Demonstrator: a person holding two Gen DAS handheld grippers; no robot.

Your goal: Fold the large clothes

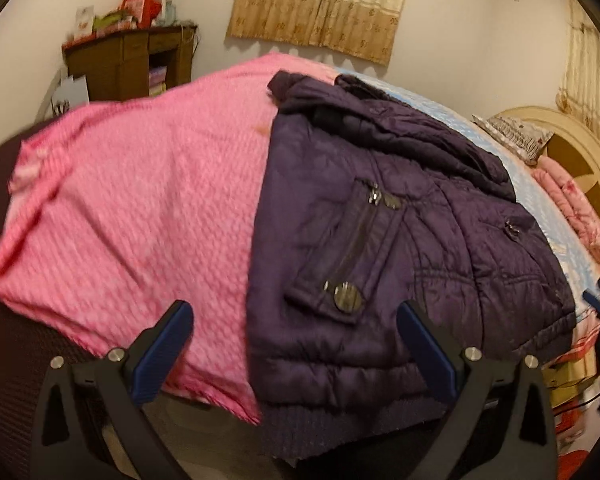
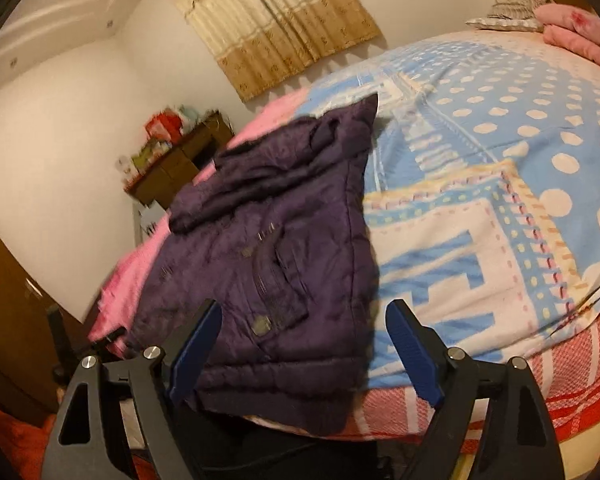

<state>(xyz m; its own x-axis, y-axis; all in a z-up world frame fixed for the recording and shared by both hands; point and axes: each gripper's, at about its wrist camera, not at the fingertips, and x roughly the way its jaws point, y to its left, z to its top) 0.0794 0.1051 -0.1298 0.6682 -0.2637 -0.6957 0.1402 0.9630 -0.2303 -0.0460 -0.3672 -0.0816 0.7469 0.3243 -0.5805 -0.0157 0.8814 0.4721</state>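
Where folded, jacket (image 1: 400,240) on bed (image 2: 500,140)

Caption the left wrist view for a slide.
Open left gripper above a folded purple jacket on a pink blanket.

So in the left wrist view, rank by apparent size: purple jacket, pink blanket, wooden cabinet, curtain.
Pink blanket and purple jacket: too alike to rank.
Curtain.
Wooden cabinet, though distance shrinks both.

Purple padded jacket (image 2: 276,264) folded on blue dotted bedspread (image 2: 500,168), right hand-held gripper (image 2: 304,348) spread wide above its hem
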